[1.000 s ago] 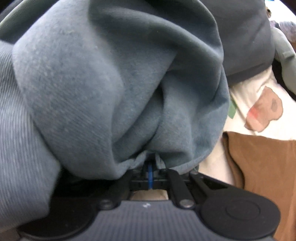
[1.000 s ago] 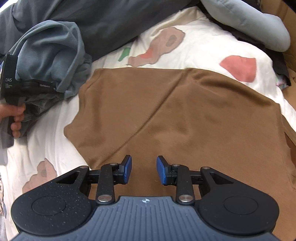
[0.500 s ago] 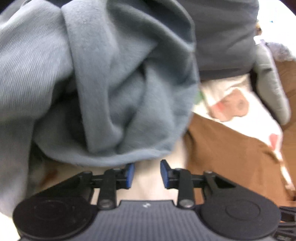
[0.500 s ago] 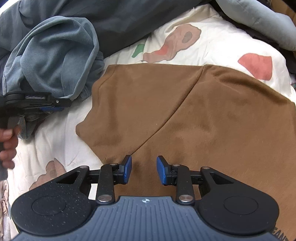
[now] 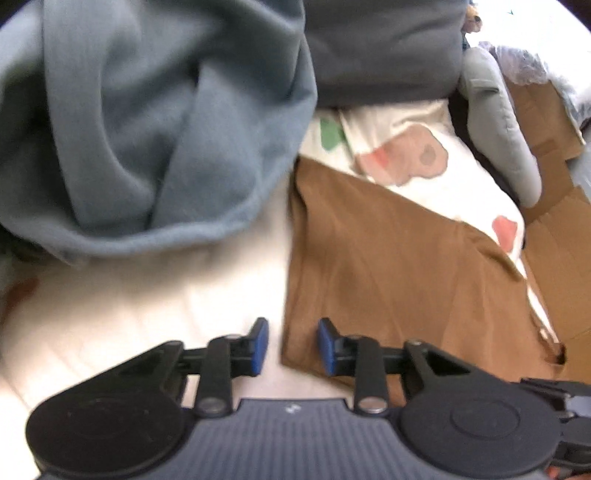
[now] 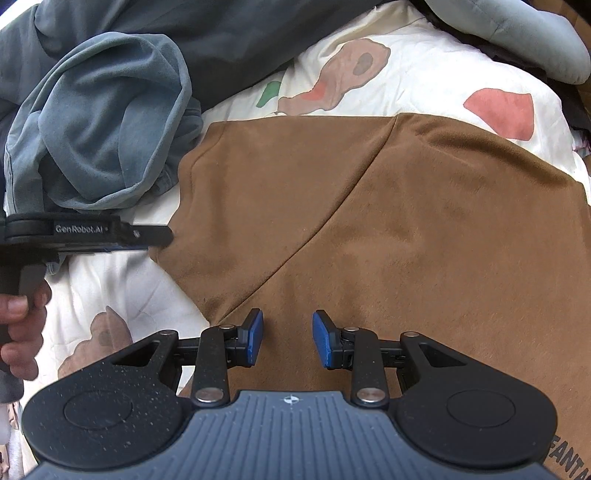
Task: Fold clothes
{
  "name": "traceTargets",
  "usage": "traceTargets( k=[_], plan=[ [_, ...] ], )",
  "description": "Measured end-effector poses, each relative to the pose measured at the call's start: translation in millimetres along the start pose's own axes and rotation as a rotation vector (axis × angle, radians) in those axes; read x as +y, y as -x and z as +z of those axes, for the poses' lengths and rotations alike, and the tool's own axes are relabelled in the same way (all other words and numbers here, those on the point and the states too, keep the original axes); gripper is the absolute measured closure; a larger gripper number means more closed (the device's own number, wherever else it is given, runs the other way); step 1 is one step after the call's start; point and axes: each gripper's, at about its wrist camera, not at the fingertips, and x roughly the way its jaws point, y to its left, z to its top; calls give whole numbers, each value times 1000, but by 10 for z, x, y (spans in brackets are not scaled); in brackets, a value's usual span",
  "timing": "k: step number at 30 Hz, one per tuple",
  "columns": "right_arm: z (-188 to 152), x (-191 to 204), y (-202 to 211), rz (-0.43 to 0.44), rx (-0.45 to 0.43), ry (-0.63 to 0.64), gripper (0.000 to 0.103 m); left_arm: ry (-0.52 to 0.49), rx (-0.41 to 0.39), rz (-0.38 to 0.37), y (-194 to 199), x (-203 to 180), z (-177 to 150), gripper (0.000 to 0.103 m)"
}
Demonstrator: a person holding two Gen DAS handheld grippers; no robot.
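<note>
- The right gripper [image 6: 287, 339] is nearest in its own view. Its blue pads [image 6: 255, 338] stand partly apart with nothing between them. It hangs just above the brown shirt [image 6: 388, 229], likely waiting to take hold of the near part.
- The brown shirt lies spread flat on the white bedsheet [image 6: 417, 77]. It looks laid out that way so it can be folded. A long crease runs from near the right gripper up to the far edge.
- The left gripper [image 5: 291, 345] has just been closing a little, and nothing is between its pads. They are a small way apart. In the left wrist view the shirt's near left corner [image 5: 295, 354] sits right under the gap, so the left pad is over bare sheet and the right pad is over brown cloth.
- In the right wrist view the left gripper [image 6: 155, 234] comes in from the left, held by a hand [image 6: 20, 325]. Its tip is at the shirt's left edge. It probably wants to pinch that edge next.
- Farther off on the left lies a crumpled blue-grey garment [image 6: 107, 125]. It is not held by anything and touches the shirt's far left corner.
- Behind it is a dark grey cloth [image 6: 229, 40]. A grey pillow [image 6: 517, 33] lies at the far right.
</note>
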Motion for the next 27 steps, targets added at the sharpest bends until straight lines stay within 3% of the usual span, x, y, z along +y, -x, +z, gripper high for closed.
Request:
traceTargets(
  k=[1,3,11,14,21,24,27],
  plan=[
    [3,-2,-2,-1,-1,-3,67,-19,5,16,-5,-16,-15,89],
    [-5,-14,-3,-1,-2,-10,67,-58,-5,45,-30,-97,-25,95],
    [-50,-137,17,-30,9,-35,67,-71,7,199,-88,-145,-23,101],
    [-70,-228,66,-51,8,-51,67,-52,0,203,-70,-135,20,101],
    [-70,-412,285,-33,-56,-84,67,-122,-88,179,9,-367,206,93],
    [-64,-482,351,-37,-100,-111,67,-144,-95,123,-52,-480,253,87],
    [-94,-586,309,-88,-89,-142,67,-169,-66,136,-161,-551,231,84]
  ],
)
